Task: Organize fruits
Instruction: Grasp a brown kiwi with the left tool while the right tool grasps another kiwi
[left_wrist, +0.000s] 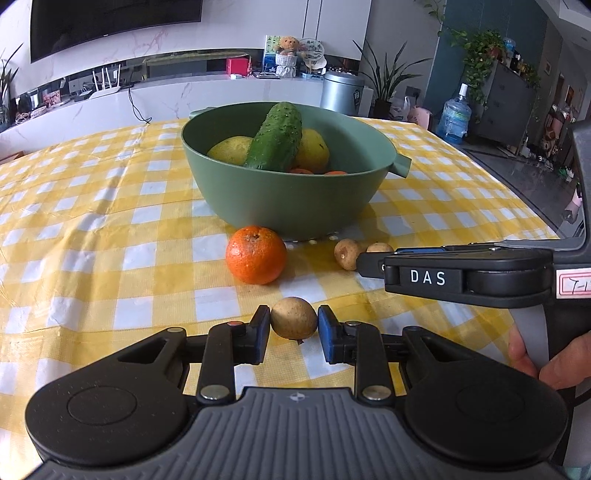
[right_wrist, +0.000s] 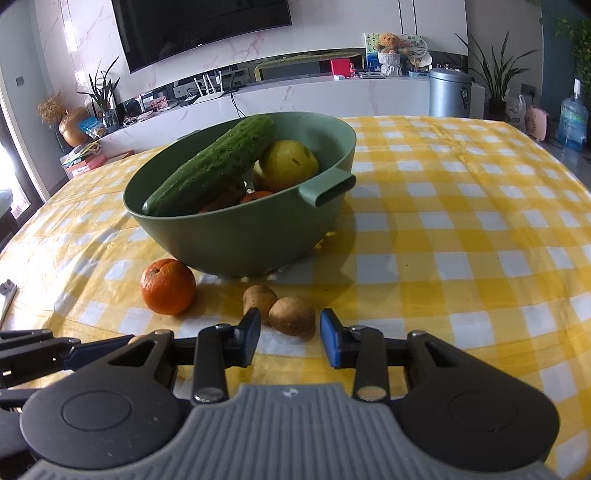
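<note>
A green bowl on the yellow checked tablecloth holds a cucumber, yellow pears and small oranges. An orange lies in front of the bowl. My left gripper is shut on a small brown longan, low over the cloth. Two more longans lie right of the orange. In the right wrist view my right gripper is open, its fingers either side of the nearer longan, with the other longan, the orange and the bowl beyond.
The right gripper's body reaches in from the right in the left wrist view, held by a hand. The table's right edge drops to the floor. A white counter stands behind the table.
</note>
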